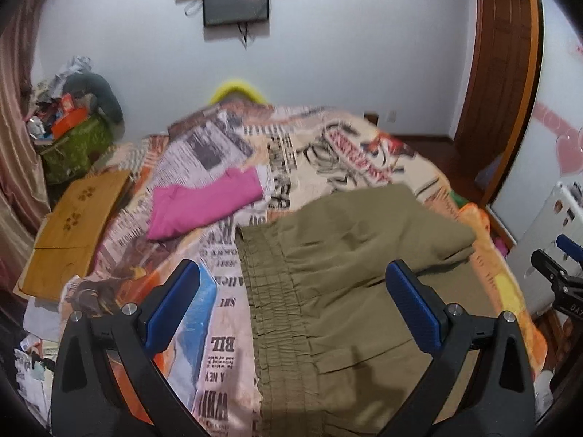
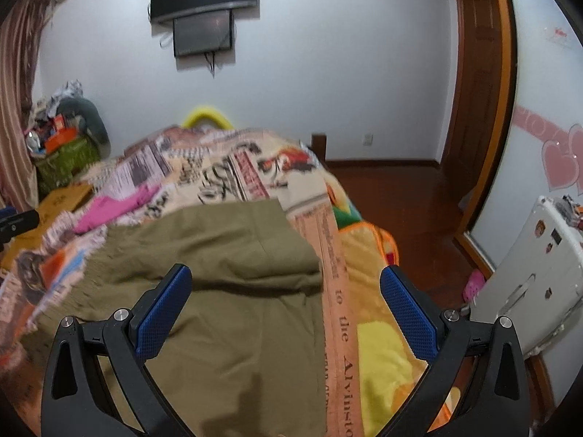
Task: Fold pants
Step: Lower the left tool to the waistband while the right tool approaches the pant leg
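Note:
Olive green pants [image 1: 346, 255] lie on the bed, folded over with the legs doubled back on top; the elastic waistband [image 1: 269, 291] runs down their left side. They also show in the right wrist view [image 2: 226, 273]. My left gripper [image 1: 295, 284] is open and empty, hovering above the waistband and upper part of the pants. My right gripper [image 2: 288, 291] is open and empty, above the right edge of the pants near the bed's side. The right gripper's tip also shows at the far right of the left wrist view [image 1: 557, 273].
The bed has a newspaper-print blanket [image 1: 226, 153]. A folded pink garment [image 1: 204, 204] lies beyond the pants. A wooden tray [image 1: 73, 225] sits on the bed's left edge. A cluttered green bin [image 1: 73, 145], a white appliance [image 2: 528, 273] and a wooden door [image 2: 477, 91] surround the bed.

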Demonstrator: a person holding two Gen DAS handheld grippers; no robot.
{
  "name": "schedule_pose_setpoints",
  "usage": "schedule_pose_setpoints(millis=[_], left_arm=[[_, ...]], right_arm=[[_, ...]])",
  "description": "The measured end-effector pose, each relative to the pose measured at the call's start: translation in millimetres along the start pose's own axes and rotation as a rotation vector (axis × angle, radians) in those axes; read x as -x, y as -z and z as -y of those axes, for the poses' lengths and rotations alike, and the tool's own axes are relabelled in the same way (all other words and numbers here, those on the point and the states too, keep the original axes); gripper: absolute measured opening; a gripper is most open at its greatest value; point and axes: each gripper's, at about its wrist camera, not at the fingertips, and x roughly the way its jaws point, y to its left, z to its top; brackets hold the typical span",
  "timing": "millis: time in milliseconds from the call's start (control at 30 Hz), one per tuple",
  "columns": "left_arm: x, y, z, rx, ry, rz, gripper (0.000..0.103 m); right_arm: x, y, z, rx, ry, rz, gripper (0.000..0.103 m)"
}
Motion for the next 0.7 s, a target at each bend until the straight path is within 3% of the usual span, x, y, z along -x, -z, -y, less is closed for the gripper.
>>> schedule_pose_setpoints(millis=[133, 367, 533, 700], left_arm=[[-33, 4, -7, -0.017, 0.051, -0.066, 0.103], [-75, 7, -17, -0.046, 0.068, -0.176, 0.103], [-101, 10, -21, -0.068, 0.077, -0.273, 0.082], [-120, 20, -22, -0.070, 0.086, -0.343, 0.080]], right_arm=[[-30, 8, 10, -0.002, 0.018, -0.080, 0.103], [-77, 16, 21, 0.000, -0.011, -0.189, 0.101], [-105, 19, 24, 0.010, -0.064, -0.259, 0.094], [-131, 25, 30, 0.000, -0.099, -0.332, 0.081]])
